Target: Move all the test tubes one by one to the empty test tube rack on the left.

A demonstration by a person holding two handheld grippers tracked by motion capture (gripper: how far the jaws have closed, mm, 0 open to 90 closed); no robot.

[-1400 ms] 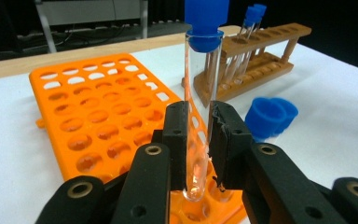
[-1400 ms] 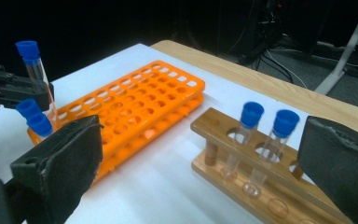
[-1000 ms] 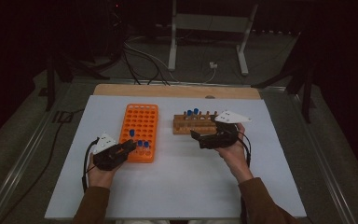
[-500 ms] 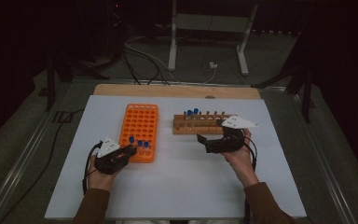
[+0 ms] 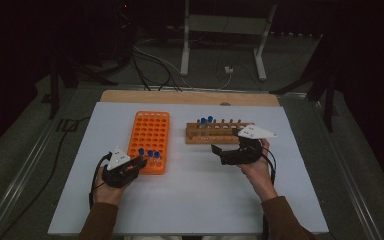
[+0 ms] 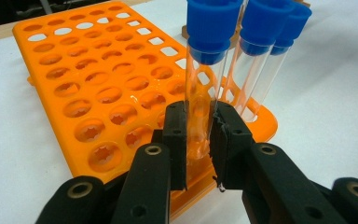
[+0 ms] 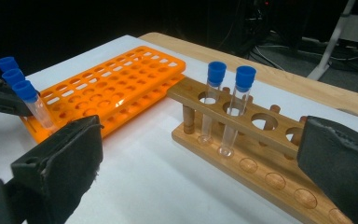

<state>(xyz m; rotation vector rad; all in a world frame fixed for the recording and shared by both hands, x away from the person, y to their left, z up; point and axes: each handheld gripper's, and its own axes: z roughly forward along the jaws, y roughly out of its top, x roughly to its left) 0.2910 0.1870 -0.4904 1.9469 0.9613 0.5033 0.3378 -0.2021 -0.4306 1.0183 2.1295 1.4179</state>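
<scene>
We see left gripper [image 6: 198, 140] clamped on blue-capped tube [image 6: 204, 88] in orange rack [image 6: 98, 88], frame centre; right gripper [image 7: 200, 154] wide open, empty, nr wooden rack [image 7: 242, 140].

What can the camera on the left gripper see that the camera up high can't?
The left gripper view alone shows the left gripper pinching a clear, blue-capped test tube between its pads, and the toothed holes of the orange rack. The high view alone shows both hands, the right gripper, open, the whole wooden rack and the floor cables. Both show the orange rack, its three blue-capped tubes and the white table.
</scene>
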